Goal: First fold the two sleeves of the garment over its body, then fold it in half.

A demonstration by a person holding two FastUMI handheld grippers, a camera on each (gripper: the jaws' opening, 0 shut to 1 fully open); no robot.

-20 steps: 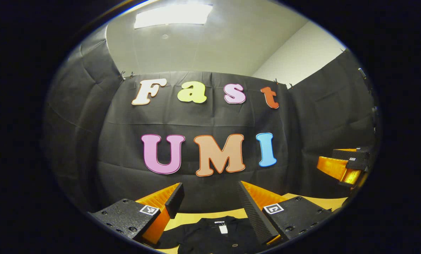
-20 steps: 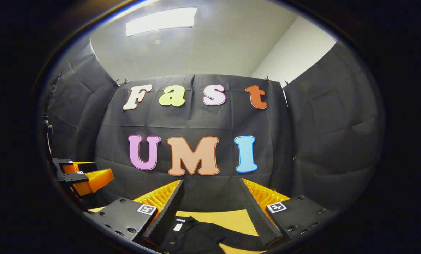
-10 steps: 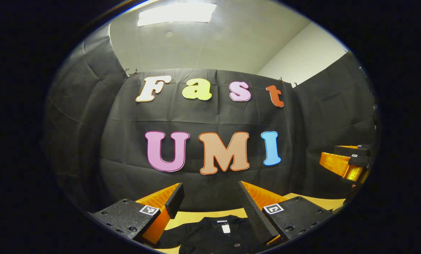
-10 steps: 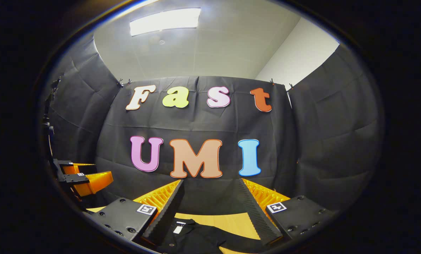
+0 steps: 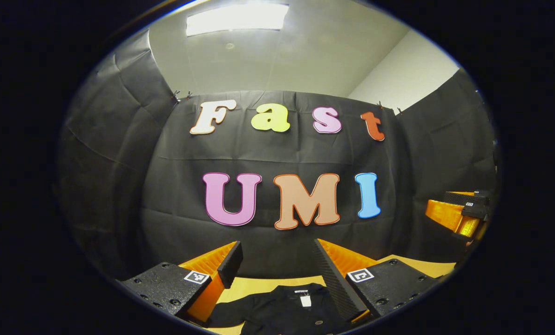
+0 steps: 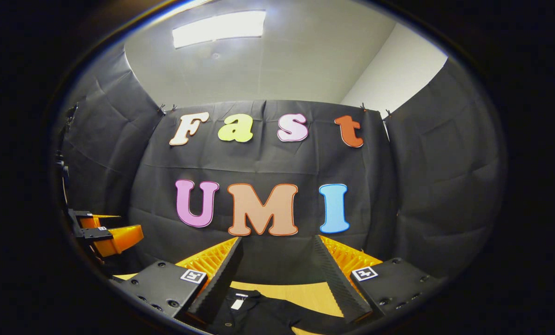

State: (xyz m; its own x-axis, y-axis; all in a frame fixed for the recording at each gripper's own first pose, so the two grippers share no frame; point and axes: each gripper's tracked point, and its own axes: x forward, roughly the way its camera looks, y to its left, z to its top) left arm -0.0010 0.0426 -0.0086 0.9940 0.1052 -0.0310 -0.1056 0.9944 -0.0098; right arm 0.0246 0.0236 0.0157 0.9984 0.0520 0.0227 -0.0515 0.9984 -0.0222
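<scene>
A black collared garment (image 5: pixel 282 309) lies on the tan table (image 5: pixel 254 284), its collar with a white tag facing the booth wall. My left gripper (image 5: pixel 277 258) hovers above it, open, with nothing between its fingers. In the right gripper view the garment (image 6: pixel 263 314) shows its collar at lower left and one sleeve running right. Over it my right gripper (image 6: pixel 277 256) is held open and holds nothing. The right gripper (image 5: pixel 459 214) also appears at the right edge of the left gripper view, and the left gripper (image 6: pixel 105 232) at the left edge of the right gripper view.
Black cloth booth walls (image 5: pixel 268 153) close in the back and both sides. A bright ceiling light (image 5: pixel 238 18) is overhead. A strip of bare tan table (image 6: pixel 296 291) runs between the garment and the back wall.
Both views have shifted slightly, so the wall drifts right in each. Both grippers stay open above the garment, which has not moved.
</scene>
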